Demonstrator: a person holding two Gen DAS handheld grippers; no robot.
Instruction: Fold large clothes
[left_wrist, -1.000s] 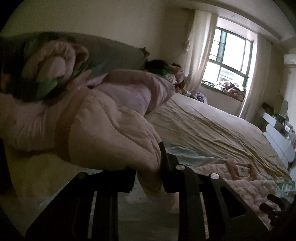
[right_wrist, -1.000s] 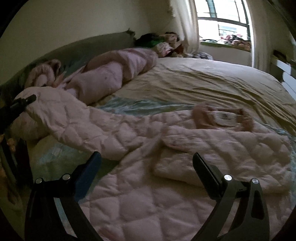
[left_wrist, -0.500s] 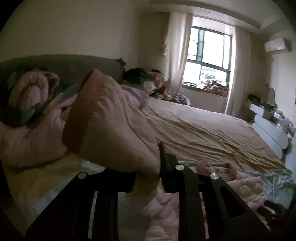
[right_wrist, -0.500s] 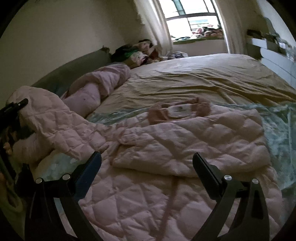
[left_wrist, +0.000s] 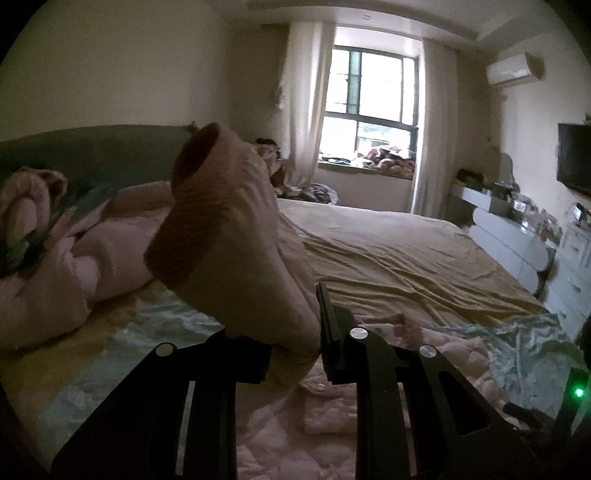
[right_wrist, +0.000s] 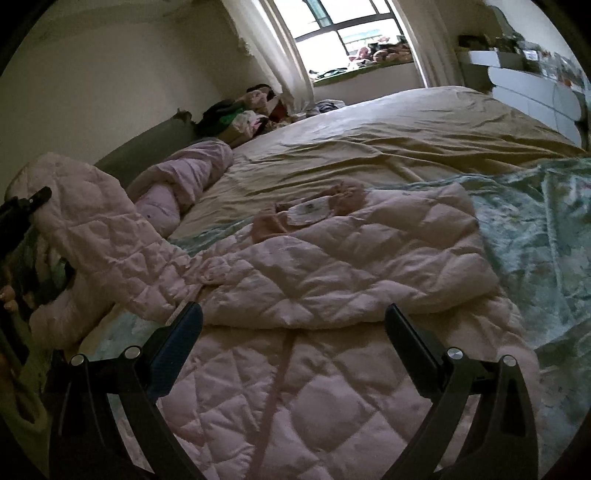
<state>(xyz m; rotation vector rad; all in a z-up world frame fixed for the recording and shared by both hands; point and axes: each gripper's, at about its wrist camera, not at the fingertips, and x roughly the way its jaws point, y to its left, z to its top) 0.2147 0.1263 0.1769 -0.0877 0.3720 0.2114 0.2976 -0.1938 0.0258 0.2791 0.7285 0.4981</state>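
A pale pink quilted coat (right_wrist: 332, 280) lies spread on the bed, its collar and white label (right_wrist: 310, 210) towards the far side. One sleeve is folded across its body. My left gripper (left_wrist: 295, 332) is shut on the other sleeve (left_wrist: 236, 236) and holds it up above the bed, ribbed cuff (left_wrist: 184, 221) uppermost. That raised sleeve (right_wrist: 96, 236) shows at the left of the right wrist view. My right gripper (right_wrist: 293, 336) is open and empty, hovering over the coat's lower part.
A beige sheet (left_wrist: 399, 251) covers the far bed; a teal patterned cover (right_wrist: 535, 229) lies at the right. A rolled pink duvet (right_wrist: 177, 181) lies along the green headboard (left_wrist: 110, 151). White drawers (left_wrist: 517, 243) stand at the right, a window (left_wrist: 369, 96) behind.
My left gripper has lifted the sleeve higher and swung it right, towards the coat's body. My right gripper has drifted over the coat, staying open.
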